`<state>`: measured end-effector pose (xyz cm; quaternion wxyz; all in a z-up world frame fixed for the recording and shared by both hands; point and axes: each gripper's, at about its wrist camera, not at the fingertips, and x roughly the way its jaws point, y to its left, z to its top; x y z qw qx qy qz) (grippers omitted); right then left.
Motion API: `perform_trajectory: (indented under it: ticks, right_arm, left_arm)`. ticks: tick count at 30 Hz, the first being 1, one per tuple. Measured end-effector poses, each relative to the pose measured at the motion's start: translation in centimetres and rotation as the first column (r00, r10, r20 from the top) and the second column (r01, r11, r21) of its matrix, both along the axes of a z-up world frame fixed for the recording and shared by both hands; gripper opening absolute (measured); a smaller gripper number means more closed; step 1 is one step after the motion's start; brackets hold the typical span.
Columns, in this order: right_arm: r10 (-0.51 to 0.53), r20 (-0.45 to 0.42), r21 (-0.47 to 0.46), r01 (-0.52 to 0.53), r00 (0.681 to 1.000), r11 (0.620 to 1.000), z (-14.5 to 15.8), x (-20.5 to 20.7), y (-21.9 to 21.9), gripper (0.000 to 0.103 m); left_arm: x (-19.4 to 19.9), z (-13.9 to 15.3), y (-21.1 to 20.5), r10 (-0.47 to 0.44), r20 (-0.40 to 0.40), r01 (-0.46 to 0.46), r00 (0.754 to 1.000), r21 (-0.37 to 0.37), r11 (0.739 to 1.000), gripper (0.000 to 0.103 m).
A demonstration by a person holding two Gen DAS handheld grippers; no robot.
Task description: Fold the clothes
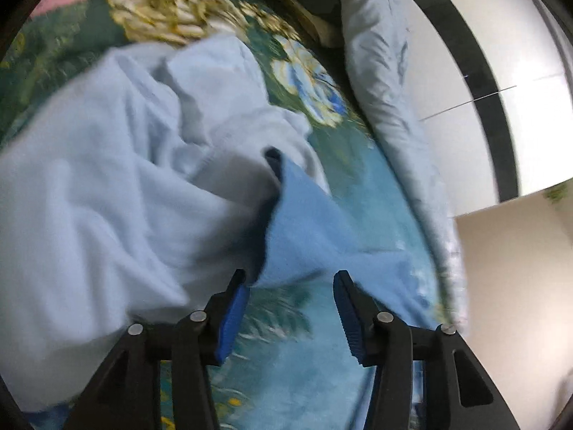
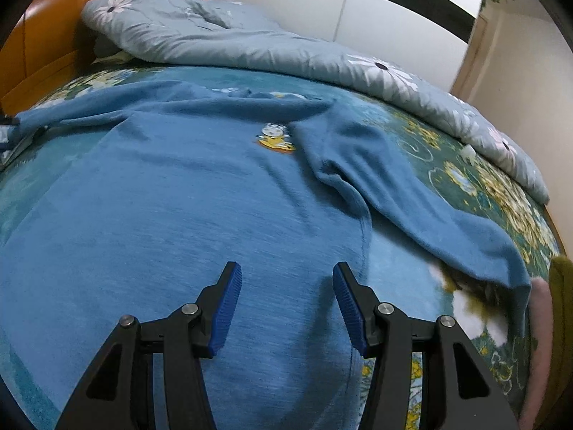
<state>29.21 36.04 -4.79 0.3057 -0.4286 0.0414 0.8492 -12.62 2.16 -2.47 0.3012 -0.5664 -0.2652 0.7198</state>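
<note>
A blue sweatshirt [image 2: 179, 208] with a small cartoon patch [image 2: 275, 138] lies spread flat on the floral bedspread [image 2: 476, 179]. One of its sleeves [image 2: 412, 197] lies crumpled across the right side. My right gripper [image 2: 286, 276] hovers open over the lower body of the sweatshirt, with nothing between its fingers. In the left wrist view, a pale blue garment [image 1: 107, 179] lies heaped on the bed. A blue cuff or sleeve end [image 1: 304, 229] lies just ahead of my left gripper [image 1: 290, 279]. That gripper stands open and holds nothing.
A grey-blue daisy-print duvet [image 2: 250, 46] is bunched along the far side of the bed, also seen as the duvet [image 1: 386, 82] in the left view. An orange wooden headboard [image 2: 53, 36] stands at the left. White wardrobe doors [image 2: 304, 7] rise behind. Pink and mustard fabric [image 2: 544, 322] lies at the right edge.
</note>
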Motion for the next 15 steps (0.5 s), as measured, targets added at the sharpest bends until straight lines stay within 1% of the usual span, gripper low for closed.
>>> perform_trajectory:
  ticks: [1, 2, 3, 7, 13, 15]
  right_arm:
    - [-0.001, 0.002, 0.003, 0.001, 1.0, 1.0, 0.0, 0.0, 0.0, 0.055]
    - [-0.006, 0.004, 0.003, 0.006, 1.0, 1.0, 0.0, 0.0, 0.1, 0.055]
    - [-0.014, 0.006, 0.0, 0.014, 1.0, 1.0, -0.1, 0.0, 0.3, 0.055]
    - [-0.043, 0.008, -0.028, 0.043, 0.999, 0.999, -0.5, -0.1, 1.0, 0.055]
    - [-0.038, 0.021, -0.009, 0.038, 0.999, 0.999, -0.7, -0.3, 0.7, 0.055]
    - [-0.047, 0.018, -0.013, 0.047, 0.999, 0.999, -0.8, -0.3, 0.9, 0.057]
  left_arm:
    - [-0.1, 0.4, 0.2, -0.006, -0.009, 0.006, 1.0, 0.024, 1.0, 0.001]
    - [-0.1, 0.9, 0.3, -0.011, -0.019, 0.012, 1.0, 0.052, 0.999, 0.003]
    - [-0.6, 1.0, 0.5, -0.005, -0.022, 0.006, 1.0, 0.065, 0.998, 0.003]
    - [-3.2, 1.0, 1.3, 0.05, -0.013, -0.049, 0.999, 0.083, 0.995, 0.003]
    - [-7.2, 1.0, 2.4, 0.132, 0.003, -0.131, 0.991, 0.109, 0.985, 0.003]
    - [-8.5, 0.9, 2.7, 0.159, 0.008, -0.158, 0.987, 0.118, 0.98, 0.004]
